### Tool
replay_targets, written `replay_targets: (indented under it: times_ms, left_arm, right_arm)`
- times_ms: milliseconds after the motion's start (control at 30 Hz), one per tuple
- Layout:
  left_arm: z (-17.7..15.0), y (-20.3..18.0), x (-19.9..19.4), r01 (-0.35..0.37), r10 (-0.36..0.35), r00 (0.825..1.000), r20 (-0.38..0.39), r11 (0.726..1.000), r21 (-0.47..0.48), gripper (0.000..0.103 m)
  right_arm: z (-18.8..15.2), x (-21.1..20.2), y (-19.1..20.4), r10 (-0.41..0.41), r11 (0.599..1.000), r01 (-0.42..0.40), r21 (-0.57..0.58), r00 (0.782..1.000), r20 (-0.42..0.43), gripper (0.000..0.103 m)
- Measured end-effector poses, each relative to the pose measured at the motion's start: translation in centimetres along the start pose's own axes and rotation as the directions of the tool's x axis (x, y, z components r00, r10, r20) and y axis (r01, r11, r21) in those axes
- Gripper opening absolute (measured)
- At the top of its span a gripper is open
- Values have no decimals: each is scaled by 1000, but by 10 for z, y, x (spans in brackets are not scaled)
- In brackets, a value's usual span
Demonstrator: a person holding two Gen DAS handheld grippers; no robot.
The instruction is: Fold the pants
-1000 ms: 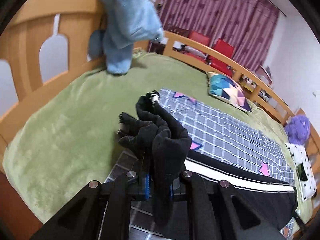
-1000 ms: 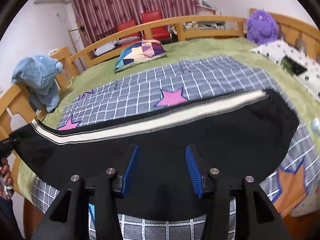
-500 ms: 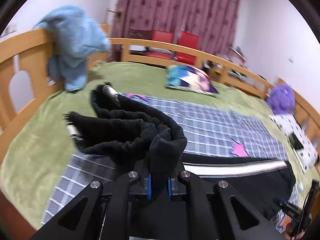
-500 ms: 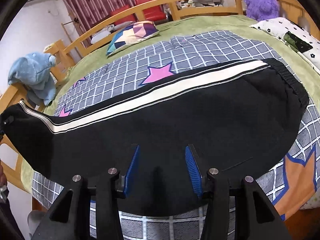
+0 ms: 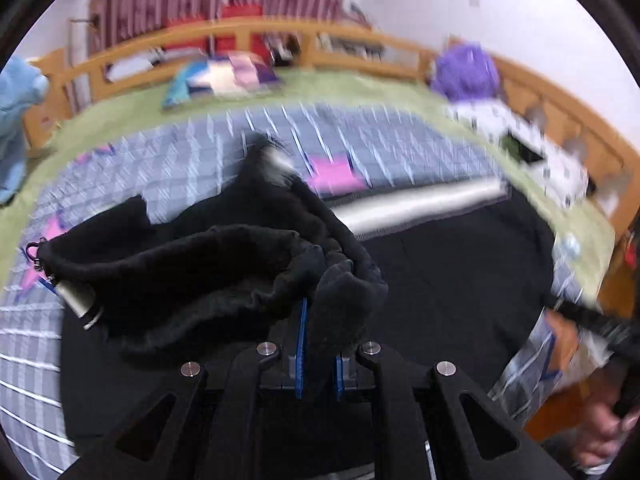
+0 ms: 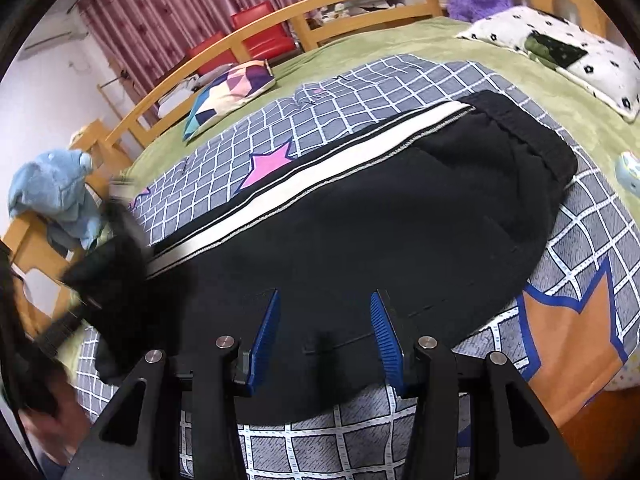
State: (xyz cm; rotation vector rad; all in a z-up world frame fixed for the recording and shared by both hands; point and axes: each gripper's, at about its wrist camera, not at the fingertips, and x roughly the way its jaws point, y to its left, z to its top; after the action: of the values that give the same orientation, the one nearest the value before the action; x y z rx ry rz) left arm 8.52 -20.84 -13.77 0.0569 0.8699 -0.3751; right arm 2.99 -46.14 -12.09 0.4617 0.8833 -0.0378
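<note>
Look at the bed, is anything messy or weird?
Only the pants: one end is bunched up and pinched in the left gripper, lifted off the blanket, while the rest lies flat. A blue toy is slung over the bed rail.

pants (image 6: 400, 216) on quilt (image 6: 400, 80), cushion (image 6: 230, 94) behind

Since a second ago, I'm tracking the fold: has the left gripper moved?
Yes. The left gripper, shut on the pants, swung away from the blue garment at the rail toward the purple toy.
</note>
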Motion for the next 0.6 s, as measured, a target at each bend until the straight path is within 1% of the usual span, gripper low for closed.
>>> replay_targets:
  times_ms: [33,67,133,167,200,233,267,300,333,400,433,500,567,600]
  left_arm:
    - [-5,-3,8,5,-5,1000,-29,1000,0,11]
    - [-9,-4,16,19,-19,997,-74,1000,2,14]
    - [-11,2,13,40,-41,991,-124,999,-5,19]
    - [-10,6,7,45,-45,992,-121,999,-10,29]
    - [-10,12,-4,44,-45,994,-102,999,-11,45]
    - [-9,16,-12,40,-40,996,-77,999,-11,53]
    - [-8,24,-24,39,-39,999,-35,999,-16,69]
    - [-8,34,-36,47,-47,999,14,998,-28,77]
    - [-8,45,-47,51,-49,997,53,998,-41,77]
    - [-6,62,-57,42,-37,996,80,997,-64,77]
    - [-5,71,-60,36,-29,996,87,996,-76,77]
    - [-8,96,-67,3,9,995,99,993,-120,78]
    - [-10,122,-68,-50,67,993,93,984,-170,78]
    - [-12,137,-71,-81,100,991,87,975,-206,78]
  right_arm:
    - [0,1,2,3,1000,-3,-3,1000,-2,47]
    - [-1,2,5,6,1000,-6,-10,1000,-5,47]
    - [-3,5,12,19,999,-19,-34,1000,-13,47]
    - [-4,6,18,30,998,-31,-48,999,-16,47]
    - [-5,8,23,43,997,-44,-59,999,-20,47]
    - [-7,9,29,52,996,-53,-69,998,-22,48]
    - [-8,11,35,63,994,-65,-83,998,-26,48]
    - [-9,13,43,74,992,-76,-98,997,-27,48]
    - [-9,14,49,85,990,-87,-110,996,-27,48]
    - [-10,20,65,128,982,-132,-133,991,-36,49]
    - [-10,23,71,145,979,-150,-137,988,-42,51]
    - [-12,34,86,173,972,-181,-148,983,-64,53]
    - [-16,49,101,179,967,-194,-162,979,-102,53]
    - [-19,58,108,176,966,-196,-168,976,-125,54]
